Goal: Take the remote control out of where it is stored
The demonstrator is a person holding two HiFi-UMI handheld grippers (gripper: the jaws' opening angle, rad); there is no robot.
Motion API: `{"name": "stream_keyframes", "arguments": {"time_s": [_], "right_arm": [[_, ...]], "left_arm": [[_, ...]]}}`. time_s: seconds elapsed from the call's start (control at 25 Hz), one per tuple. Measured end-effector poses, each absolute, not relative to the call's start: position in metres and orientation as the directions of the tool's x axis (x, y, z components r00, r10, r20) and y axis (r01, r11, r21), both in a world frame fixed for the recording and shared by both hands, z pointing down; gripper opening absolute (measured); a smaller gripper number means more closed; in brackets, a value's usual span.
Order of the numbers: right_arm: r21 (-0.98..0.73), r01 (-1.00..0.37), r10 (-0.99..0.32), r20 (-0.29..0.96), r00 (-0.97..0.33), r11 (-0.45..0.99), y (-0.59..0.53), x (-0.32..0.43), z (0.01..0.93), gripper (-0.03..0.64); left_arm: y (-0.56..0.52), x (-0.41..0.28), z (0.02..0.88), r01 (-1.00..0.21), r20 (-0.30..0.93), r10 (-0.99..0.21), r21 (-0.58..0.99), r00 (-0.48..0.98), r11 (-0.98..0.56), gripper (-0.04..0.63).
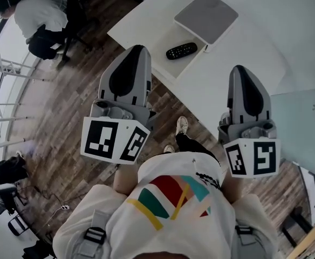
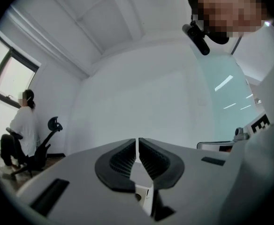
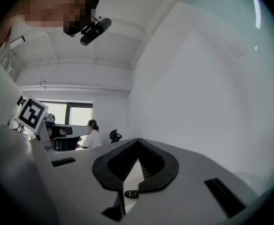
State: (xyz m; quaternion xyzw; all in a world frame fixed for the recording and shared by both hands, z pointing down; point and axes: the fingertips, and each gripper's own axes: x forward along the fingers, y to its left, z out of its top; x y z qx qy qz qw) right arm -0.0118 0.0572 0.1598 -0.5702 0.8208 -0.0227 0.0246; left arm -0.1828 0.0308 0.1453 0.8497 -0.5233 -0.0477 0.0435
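Note:
The black remote control (image 1: pixel 181 50) lies on a white table (image 1: pixel 238 63) ahead of me, just below a flat grey pad (image 1: pixel 206 18). It shows as a small dark shape (image 3: pixel 131 194) low in the gap of the right gripper view. Both grippers are held close to my body, well short of the table and apart from the remote. My left gripper (image 1: pixel 138 48) is shut, its ribbed pads meeting at the tips (image 2: pixel 137 142) with nothing between them. My right gripper (image 1: pixel 241 69) is also shut and empty, its tips touching (image 3: pixel 137 142).
Wooden floor (image 1: pixel 66 107) lies between me and the table. A person (image 1: pixel 33 18) sits on an office chair (image 1: pixel 74 15) at the far left. A glass partition (image 1: pixel 303 128) stands on the right. My own shoes (image 1: pixel 182 125) show below the table edge.

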Motion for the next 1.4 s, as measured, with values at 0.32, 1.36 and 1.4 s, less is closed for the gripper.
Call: {"name": "stream_keyframes", "arguments": {"time_s": [0.32, 1.36, 1.4], "right_arm": [[-0.135, -0.923, -0.932, -0.019, -0.362, 0.361, 0.018, 0.012, 0.164, 0.0], [-0.119, -0.926, -0.933, -0.054, -0.355, 0.359, -0.028, -0.004, 0.144, 0.0], [-0.122, -0.928, -0.936, -0.048, -0.35, 0.353, -0.027, -0.002, 0.148, 0.0]], "left_arm": [[-0.005, -0.159, 0.139, -0.883, -0.02, -0.891, 0.129, 0.453, -0.451, 0.005], [-0.06, -0.153, 0.139, -0.84, 0.021, -0.842, 0.086, 0.539, -0.536, 0.006], [-0.061, -0.15, 0.145, -0.836, 0.035, -0.837, 0.084, 0.546, -0.542, 0.006]]}}
